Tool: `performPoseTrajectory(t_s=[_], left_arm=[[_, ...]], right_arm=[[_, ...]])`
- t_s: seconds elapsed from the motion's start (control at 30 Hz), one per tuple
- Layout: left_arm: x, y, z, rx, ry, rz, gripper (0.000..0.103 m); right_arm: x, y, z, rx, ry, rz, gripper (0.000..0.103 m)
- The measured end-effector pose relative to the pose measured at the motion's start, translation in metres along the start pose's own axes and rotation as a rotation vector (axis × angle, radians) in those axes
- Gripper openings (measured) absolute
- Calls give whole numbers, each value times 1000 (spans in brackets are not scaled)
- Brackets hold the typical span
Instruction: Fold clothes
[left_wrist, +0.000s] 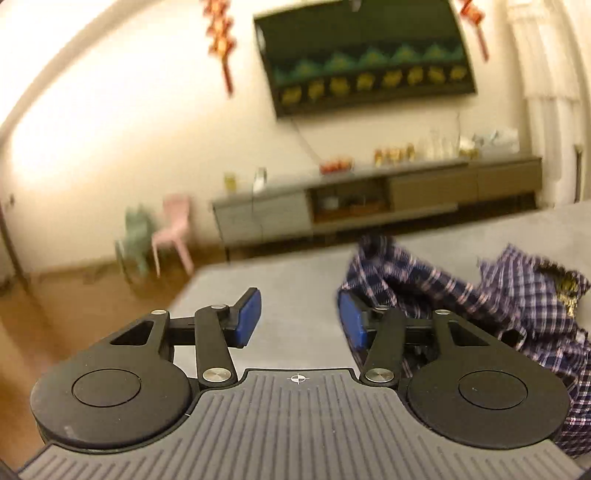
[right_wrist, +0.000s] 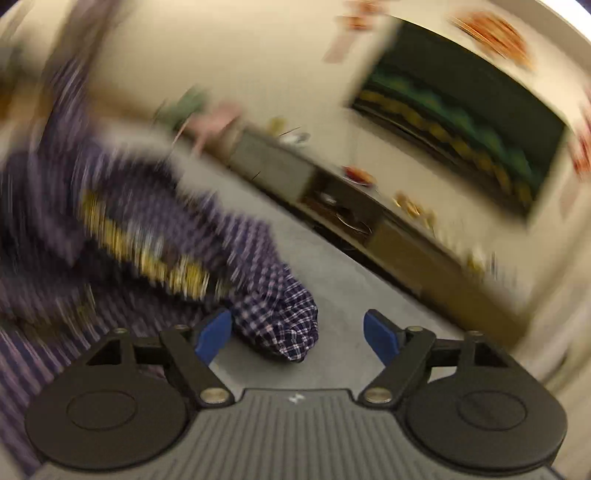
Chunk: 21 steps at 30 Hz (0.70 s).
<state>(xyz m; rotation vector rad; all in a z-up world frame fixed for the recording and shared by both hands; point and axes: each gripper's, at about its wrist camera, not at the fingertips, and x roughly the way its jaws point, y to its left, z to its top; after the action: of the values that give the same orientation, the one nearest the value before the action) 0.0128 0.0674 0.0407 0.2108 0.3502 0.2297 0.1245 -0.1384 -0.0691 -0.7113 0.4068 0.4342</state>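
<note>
A navy and white plaid garment (left_wrist: 509, 295) with a gold patch lies crumpled on the grey table (left_wrist: 288, 288), at the right of the left wrist view. My left gripper (left_wrist: 301, 314) is open over bare table, its right pad beside the cloth's edge, nothing between its blue pads. In the blurred right wrist view the same plaid garment (right_wrist: 155, 236) fills the left. My right gripper (right_wrist: 297, 334) stands wide open; a fold of the cloth (right_wrist: 284, 325) lies just ahead between its fingers, and the pads do not press on it.
A long low sideboard (left_wrist: 388, 195) with bottles and bowls runs along the far wall under a wall-mounted screen (left_wrist: 365, 55). A pink chair (left_wrist: 173, 229) and a green one stand on the wooden floor at the left. The table's far edge (left_wrist: 258, 258) is close ahead.
</note>
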Motion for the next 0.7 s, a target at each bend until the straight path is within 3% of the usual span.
performPoseTrajectory(t_s=[0.17,0.23,0.27,0.37,0.5,0.53,0.57,0.6,0.7], left_arm=[[-11,-34,13,114,-112,-262,44],[-6,-64,4,231,-116,-351,49],[-1,-79,1,293,-118,-364,49],[15,-114,-4,394,-112,-371,50],[48,-136,-22,452,-35,-293,52],[53,-133,-29,446,-11,-272,40],[59,-126,-34,427,16,-258,10],[63,-121,-31,392,30,-240,0],[60,-95,-12,233,20,-186,0]], right_arm=[[42,21,-2,-151,-1,141,70],[52,17,1,-134,11,162,31],[55,12,3,-100,25,191,6],[35,-4,6,-39,-16,209,7],[-2,-26,16,62,-121,187,6],[-13,-33,13,90,-150,194,6],[-30,-41,13,122,-187,200,6],[-47,-50,13,154,-224,205,5],[-93,-76,6,278,-327,216,4]])
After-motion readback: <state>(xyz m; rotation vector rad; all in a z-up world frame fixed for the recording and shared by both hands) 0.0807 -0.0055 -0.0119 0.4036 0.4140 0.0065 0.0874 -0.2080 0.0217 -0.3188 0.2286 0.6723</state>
